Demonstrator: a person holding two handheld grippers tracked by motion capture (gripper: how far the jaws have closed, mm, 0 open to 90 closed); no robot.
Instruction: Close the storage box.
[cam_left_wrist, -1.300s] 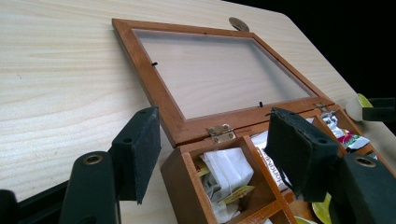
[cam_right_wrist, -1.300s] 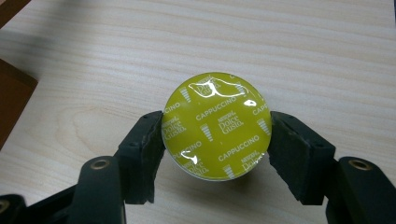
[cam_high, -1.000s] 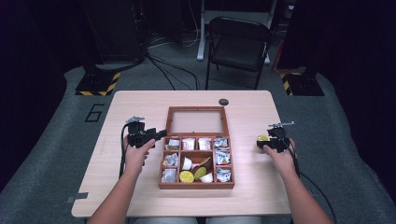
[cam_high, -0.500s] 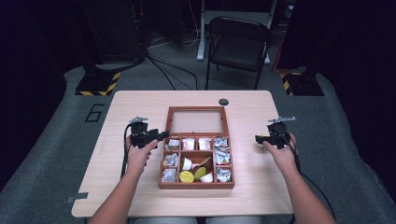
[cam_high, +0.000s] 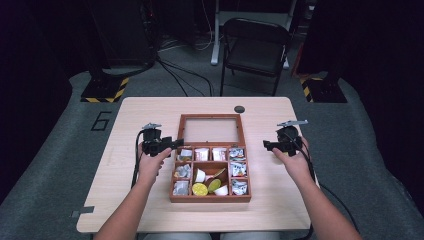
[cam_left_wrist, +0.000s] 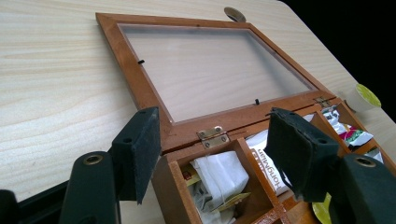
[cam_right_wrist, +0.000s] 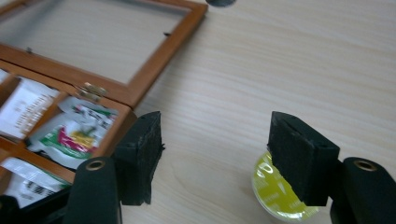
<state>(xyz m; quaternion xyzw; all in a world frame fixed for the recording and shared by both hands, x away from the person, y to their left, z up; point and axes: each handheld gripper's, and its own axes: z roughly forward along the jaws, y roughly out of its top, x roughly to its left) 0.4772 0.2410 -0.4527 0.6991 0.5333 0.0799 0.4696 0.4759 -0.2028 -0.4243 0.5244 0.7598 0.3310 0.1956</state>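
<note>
Both my hand-held grippers, left (cam_left_wrist: 212, 154) and right (cam_right_wrist: 215, 158), sit spread, foam pads empty; a round yellow foil-lidded pod (cam_right_wrist: 275, 196) rests on the pale woodgrain desk (cam_right_wrist: 289, 70).

A reddish-brown wooden box (cam_high: 210, 197) sits on a pale wood-grain table (cam_high: 140, 107), beside a yellow-green-lidded pod (cam_right_wrist: 275, 193).

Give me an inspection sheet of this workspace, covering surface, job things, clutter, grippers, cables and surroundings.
Surface: light wooden table, bare around the box.
Job's things: wooden box, glass lid open flat; compartments hold sachets and pods. Yellow-lidded pod on the table right of the box.
Clutter: small dark disc near the far edge.
Grippers: left gripper open at the box's far-left corner; right gripper open over the loose pod.
Cables: one trails from each gripper.
Surroundings: folding chair, grey carpet, hazard-striped bases.
</note>
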